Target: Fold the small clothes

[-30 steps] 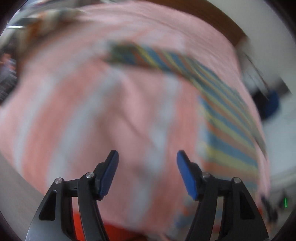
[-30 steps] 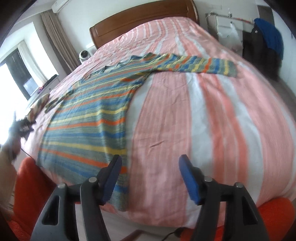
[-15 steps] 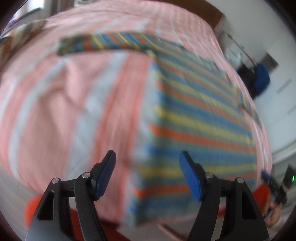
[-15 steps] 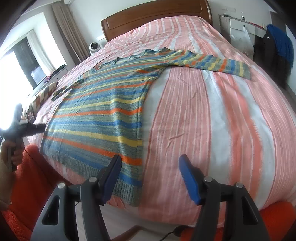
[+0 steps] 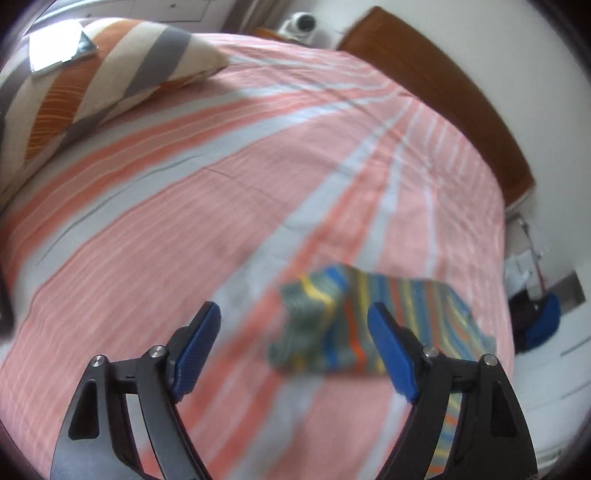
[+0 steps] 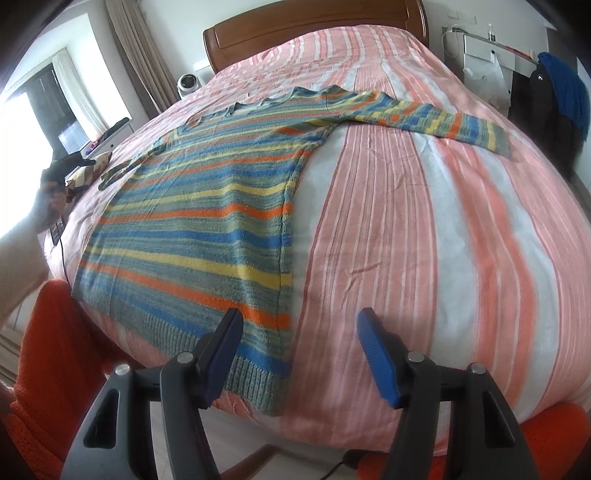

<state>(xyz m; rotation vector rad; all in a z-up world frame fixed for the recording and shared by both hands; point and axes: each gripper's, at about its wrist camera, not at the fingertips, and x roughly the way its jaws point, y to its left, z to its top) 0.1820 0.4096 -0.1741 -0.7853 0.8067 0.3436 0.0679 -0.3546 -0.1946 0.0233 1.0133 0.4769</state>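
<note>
A: What is seen to have changed since half a second ago?

B: The left gripper (image 5: 293,345) has been swung toward the head of the bed (image 5: 258,206); the body of the striped sweater (image 6: 207,221), which filled its view before, is replaced there by a blurred sleeve end. The right gripper (image 6: 299,352) has been brought nearer the hem at the foot edge.

A: How are the grippers held?

B: Both are spread wide, with nothing held.

A: Where is the sweater laid?

B: Flat on the bed's left half, hem at the foot edge, one sleeve stretched toward the right edge.

A: And the surroundings?

B: A striped pillow (image 5: 103,70) is seen by the left edge, a wooden headboard (image 6: 314,26) beyond, curtains (image 6: 136,55) at the left.
</note>
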